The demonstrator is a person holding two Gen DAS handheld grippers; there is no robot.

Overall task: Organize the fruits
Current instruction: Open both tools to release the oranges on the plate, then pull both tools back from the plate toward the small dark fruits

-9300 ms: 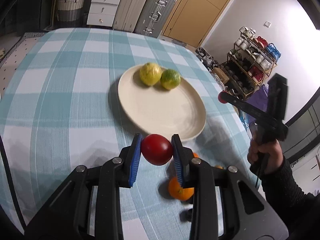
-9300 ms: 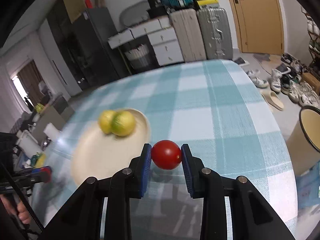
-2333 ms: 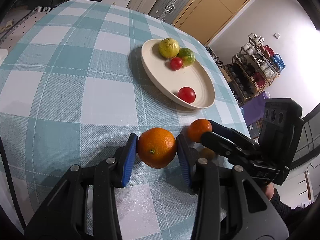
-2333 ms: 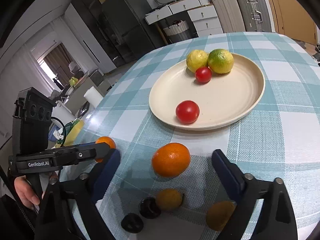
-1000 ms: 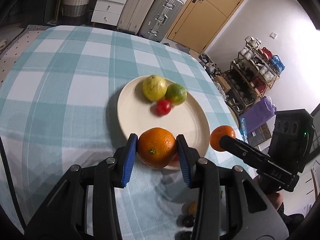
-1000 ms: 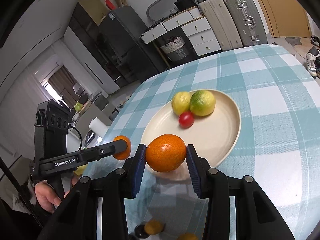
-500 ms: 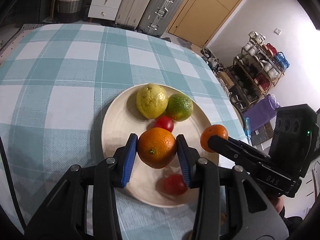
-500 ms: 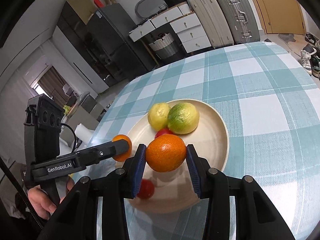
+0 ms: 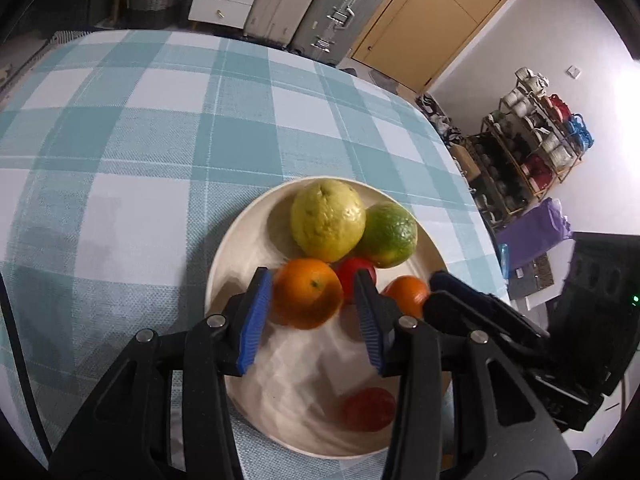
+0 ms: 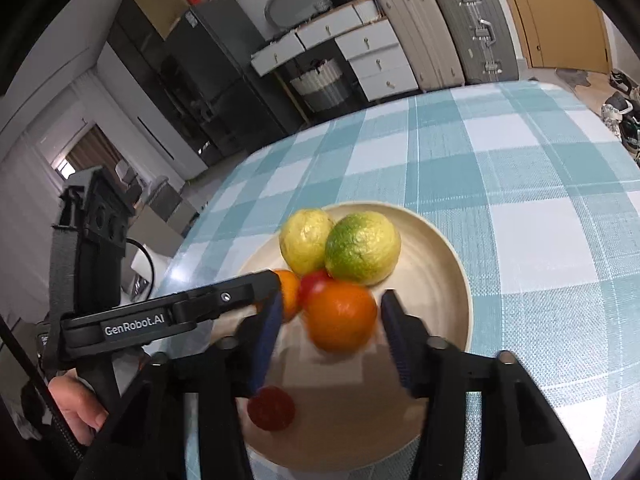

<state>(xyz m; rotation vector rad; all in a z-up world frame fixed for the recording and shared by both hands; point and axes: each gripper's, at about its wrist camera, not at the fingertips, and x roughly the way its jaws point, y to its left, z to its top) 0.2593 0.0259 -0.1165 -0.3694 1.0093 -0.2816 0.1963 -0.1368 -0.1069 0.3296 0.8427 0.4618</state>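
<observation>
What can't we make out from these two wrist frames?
- Small tomato: both views, mostly hidden by fruit in front.
- Lower tomato: motion-blurred in both views.
- Front orange, right wrist view: blurred; whether it rests on the plate is unclear.

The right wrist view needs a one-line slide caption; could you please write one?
Right gripper opening around an orange over a cream plate of fruit on a checked tablecloth.

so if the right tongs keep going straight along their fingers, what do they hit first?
Probably the round orange lying between the opening right tongs, free of their pads. Beyond it sit the small red tomato and green-yellow citrus on the cream plate. Depth unclear.
</observation>
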